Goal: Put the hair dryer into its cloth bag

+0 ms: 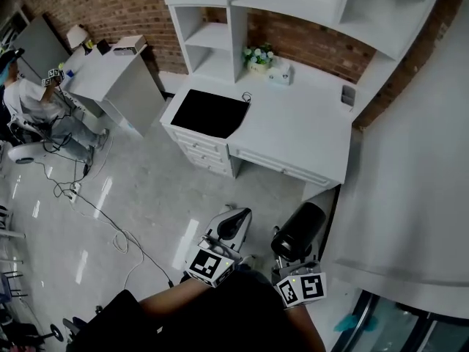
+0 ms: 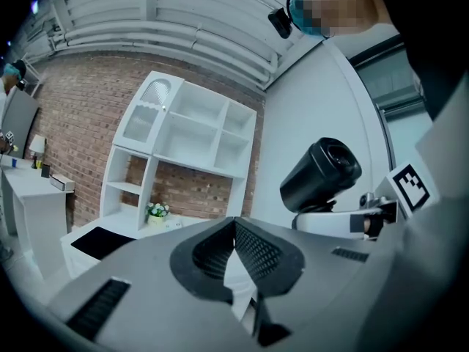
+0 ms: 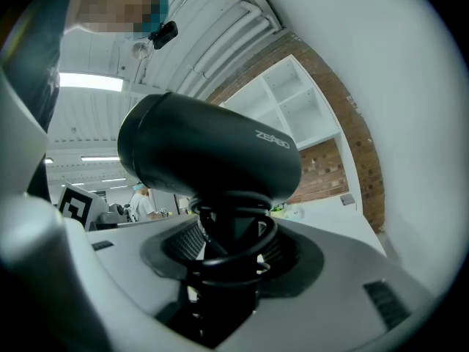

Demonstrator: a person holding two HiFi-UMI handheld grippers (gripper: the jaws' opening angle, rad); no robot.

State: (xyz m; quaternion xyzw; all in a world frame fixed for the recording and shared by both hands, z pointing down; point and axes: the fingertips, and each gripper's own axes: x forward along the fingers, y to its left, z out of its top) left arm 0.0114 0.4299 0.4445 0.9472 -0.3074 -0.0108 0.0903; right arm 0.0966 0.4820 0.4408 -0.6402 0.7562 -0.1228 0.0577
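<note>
Right gripper (image 3: 227, 244) clamps the hair dryer (image 3: 209, 152) by its cord-wrapped handle, the surest hold on a rigid, smooth, likely top-heavy body; left gripper (image 2: 234, 244) closed, empty.

Hair dryer (image 3: 209, 156): pale brand word on black barrel, begins "ZE" (remaining letters too blurred to read).

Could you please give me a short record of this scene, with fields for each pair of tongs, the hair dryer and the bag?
hair dryer: black, cord wound round its handle, held in the air short of the desk
right tongs: closed on the hair dryer's handle
left tongs: shut, nothing between them
cloth bag: black, flat on the desk's left end, untouched
task state: hair dryer not yet in the cloth bag
</note>
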